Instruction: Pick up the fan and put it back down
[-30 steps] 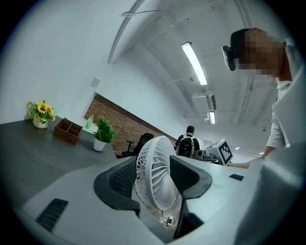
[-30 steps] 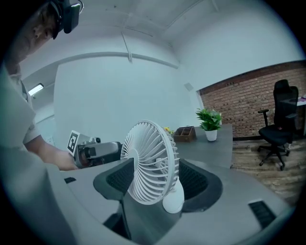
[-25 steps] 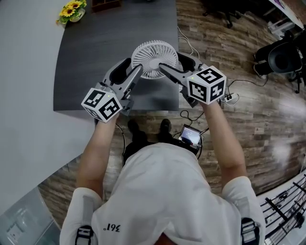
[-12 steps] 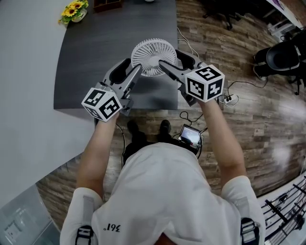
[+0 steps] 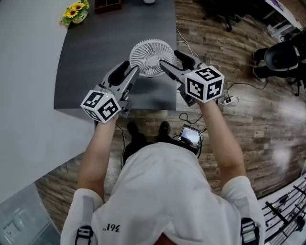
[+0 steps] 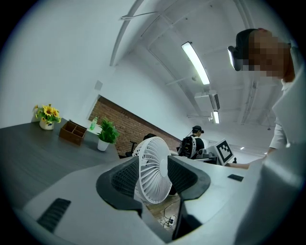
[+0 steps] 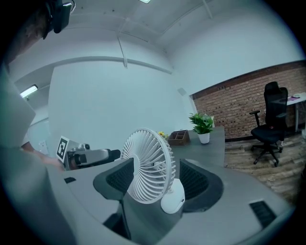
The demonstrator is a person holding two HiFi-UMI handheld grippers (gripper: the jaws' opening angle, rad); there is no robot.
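Observation:
A small white fan stands near the right front corner of the dark grey table. My left gripper reaches its left rim and my right gripper its right rim. In the left gripper view the fan's grille fills the gap between the jaws of the left gripper. Those jaws have just been closing around it, and I see no firm press. In the right gripper view the fan sits between the jaws of the right gripper, with a gap on the right side.
Sunflowers, a wooden organiser and a potted plant stand at the table's far end. The table's right edge is close to the fan. On the wood floor are a power strip, cables and an office chair.
The left gripper's jaws have drawn a little closer around the fan's rim. The fan and both hands have barely shifted.

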